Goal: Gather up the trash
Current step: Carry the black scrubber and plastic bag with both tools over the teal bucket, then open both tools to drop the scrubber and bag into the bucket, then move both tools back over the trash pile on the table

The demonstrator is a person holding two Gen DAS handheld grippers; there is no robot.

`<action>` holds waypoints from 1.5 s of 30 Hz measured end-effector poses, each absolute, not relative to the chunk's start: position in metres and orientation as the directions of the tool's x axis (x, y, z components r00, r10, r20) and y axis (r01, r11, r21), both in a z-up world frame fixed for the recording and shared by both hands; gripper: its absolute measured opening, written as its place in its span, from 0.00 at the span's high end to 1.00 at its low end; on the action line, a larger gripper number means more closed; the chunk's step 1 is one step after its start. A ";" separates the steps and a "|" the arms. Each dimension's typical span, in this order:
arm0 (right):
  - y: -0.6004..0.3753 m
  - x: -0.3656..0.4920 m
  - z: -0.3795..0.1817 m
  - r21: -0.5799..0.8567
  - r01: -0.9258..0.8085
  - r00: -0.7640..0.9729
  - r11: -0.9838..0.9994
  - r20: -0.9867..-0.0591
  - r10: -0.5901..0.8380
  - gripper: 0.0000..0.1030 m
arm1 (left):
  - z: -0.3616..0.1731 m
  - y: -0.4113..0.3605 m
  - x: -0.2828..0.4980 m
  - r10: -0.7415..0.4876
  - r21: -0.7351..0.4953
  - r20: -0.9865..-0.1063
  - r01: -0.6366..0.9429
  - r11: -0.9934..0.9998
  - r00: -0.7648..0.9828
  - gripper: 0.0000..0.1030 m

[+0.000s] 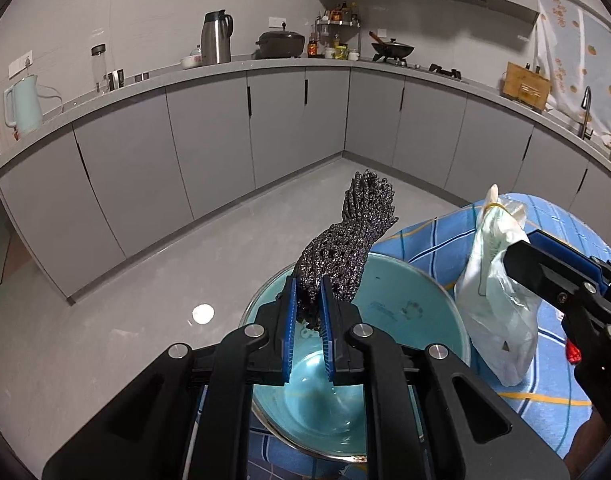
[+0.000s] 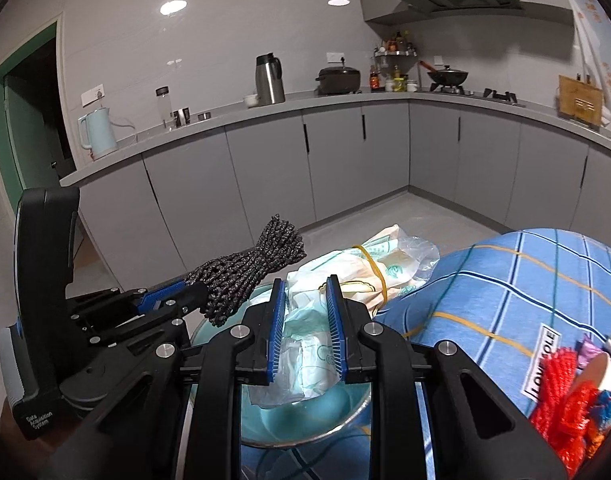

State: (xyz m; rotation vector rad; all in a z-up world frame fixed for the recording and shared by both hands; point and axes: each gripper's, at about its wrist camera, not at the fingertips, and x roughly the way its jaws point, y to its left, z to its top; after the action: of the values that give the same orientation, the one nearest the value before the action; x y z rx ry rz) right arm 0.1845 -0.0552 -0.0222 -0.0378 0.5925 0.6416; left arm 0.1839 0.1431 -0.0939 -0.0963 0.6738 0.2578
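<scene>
Two grippers hover over the teal bowl (image 1: 405, 300) on the blue checked cloth (image 2: 505, 280). On the left, the left gripper (image 1: 307, 312) is clamped nearly shut on a dark mesh scrubber (image 1: 345, 240). On the right, the right gripper (image 2: 305, 320) pinches a crumpled plastic bag (image 2: 365, 264) bound by a rubber band. Risk: released off-centre, the springy scrubber or trailing bag may catch the rim and spill onto the cloth.

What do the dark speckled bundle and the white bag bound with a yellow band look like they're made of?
Dark speckled bundle: apparently knitted or netted fibre with glinting flecks, open-looped and matte. White bag: thin plastic film, crinkled, partly see-through, slightly glossy.
</scene>
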 end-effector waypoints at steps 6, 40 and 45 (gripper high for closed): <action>-0.042 0.196 -0.036 0.170 -0.601 0.595 0.781 -0.558 0.579 0.79 | -0.112 0.152 0.190 0.209 -0.006 -0.663 -0.284 0.959 0.719 0.88; -0.078 0.182 -0.046 0.151 -0.530 0.637 0.834 -0.578 0.510 0.57 | -0.107 0.146 0.180 0.221 0.006 -0.650 -0.286 0.958 0.727 0.39; -0.106 0.171 -0.035 0.135 -0.467 0.684 0.874 -0.571 0.454 0.54 | -0.100 0.121 0.179 0.179 0.003 -0.643 -0.231 0.973 0.744 0.32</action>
State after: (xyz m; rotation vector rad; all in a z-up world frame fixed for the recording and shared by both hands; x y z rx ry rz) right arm 0.1709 -0.1062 -0.0348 -0.0220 0.6344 0.5157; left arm 0.1790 0.1206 -0.1004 -0.0784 0.6960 0.2251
